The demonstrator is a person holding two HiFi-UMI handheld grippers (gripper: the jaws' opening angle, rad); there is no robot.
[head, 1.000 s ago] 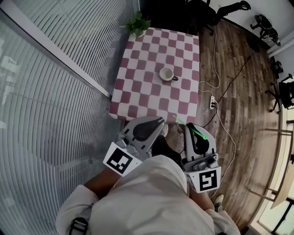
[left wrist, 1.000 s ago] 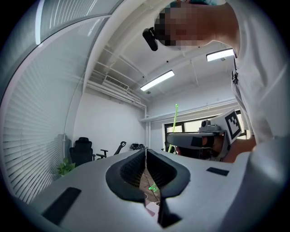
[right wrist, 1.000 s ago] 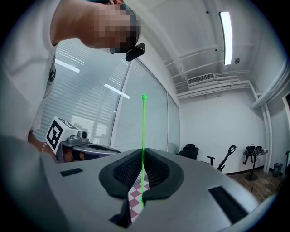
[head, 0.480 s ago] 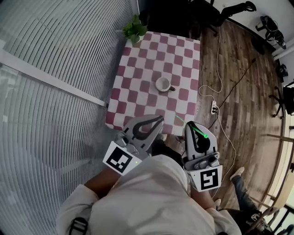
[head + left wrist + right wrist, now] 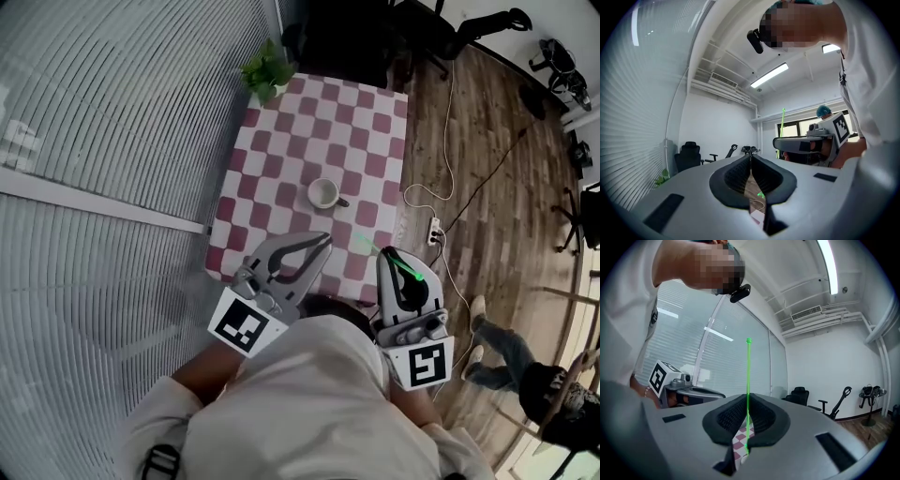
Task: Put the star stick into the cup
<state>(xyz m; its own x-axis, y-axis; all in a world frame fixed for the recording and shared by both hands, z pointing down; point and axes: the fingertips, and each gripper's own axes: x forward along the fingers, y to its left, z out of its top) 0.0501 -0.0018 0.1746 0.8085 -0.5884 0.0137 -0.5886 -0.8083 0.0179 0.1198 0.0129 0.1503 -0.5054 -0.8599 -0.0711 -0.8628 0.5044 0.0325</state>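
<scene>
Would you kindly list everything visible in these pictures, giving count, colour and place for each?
table with a checked cloth: one, red and white, ahead of the person
white ceramic cup: one, upright near the table's middle
leafy potted plant: one, green, at the table's far left corner
power strip: one, white, on the wooden floor right of the table
office chairs: several, black, far end of the room
second person: one, lower right of the head view
thin green star stick: one, clamped in the right gripper
left gripper: grey, shut, empty
right gripper: grey, shut on the stick
</scene>
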